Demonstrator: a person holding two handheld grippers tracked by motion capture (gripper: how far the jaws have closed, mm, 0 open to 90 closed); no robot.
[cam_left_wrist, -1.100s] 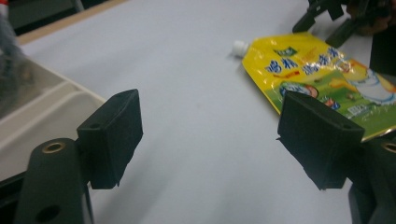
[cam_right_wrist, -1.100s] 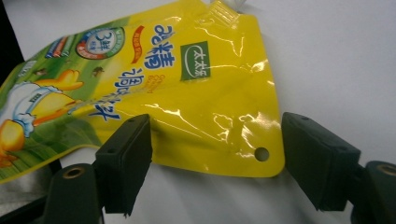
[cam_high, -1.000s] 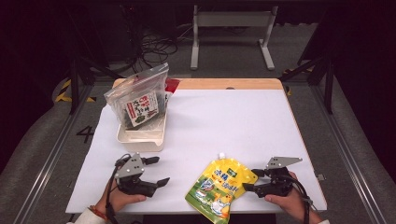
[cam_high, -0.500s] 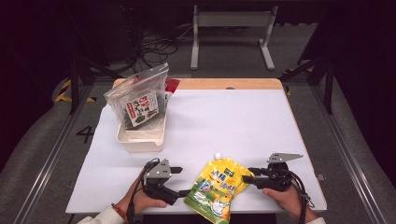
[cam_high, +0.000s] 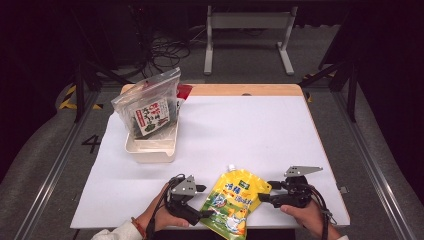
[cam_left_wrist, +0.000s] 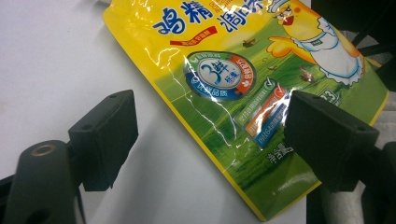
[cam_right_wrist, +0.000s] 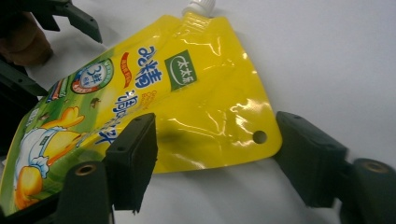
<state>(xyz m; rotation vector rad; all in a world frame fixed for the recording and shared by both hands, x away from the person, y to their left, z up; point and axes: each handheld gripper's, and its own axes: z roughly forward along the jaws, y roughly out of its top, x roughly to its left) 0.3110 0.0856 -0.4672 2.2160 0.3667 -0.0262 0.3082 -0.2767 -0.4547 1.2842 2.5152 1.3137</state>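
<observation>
A yellow and green spout pouch (cam_high: 235, 202) lies flat on the white table near its front edge, white cap pointing away from the person. My left gripper (cam_high: 204, 201) sits at its left side, open, with the pouch's lower left edge (cam_left_wrist: 224, 93) between the jaws and the pads clear of it. My right gripper (cam_high: 266, 192) is at the pouch's right. Its jaws have just been opening and now stand open around the upper right corner with the punched hole (cam_right_wrist: 259, 136), without pressing it. In the right gripper view the left gripper's hand shows beyond the pouch (cam_right_wrist: 187, 107).
A white plastic tray (cam_high: 150, 150) stands at the table's left, holding an upright clear bag with a dark seaweed packet (cam_high: 150, 107). Something red (cam_high: 185, 91) lies behind it. The table's front edge runs just under both hands.
My left gripper has slid right across the table up to the pouch's left edge. The right gripper has stayed in place at the pouch's right corner.
</observation>
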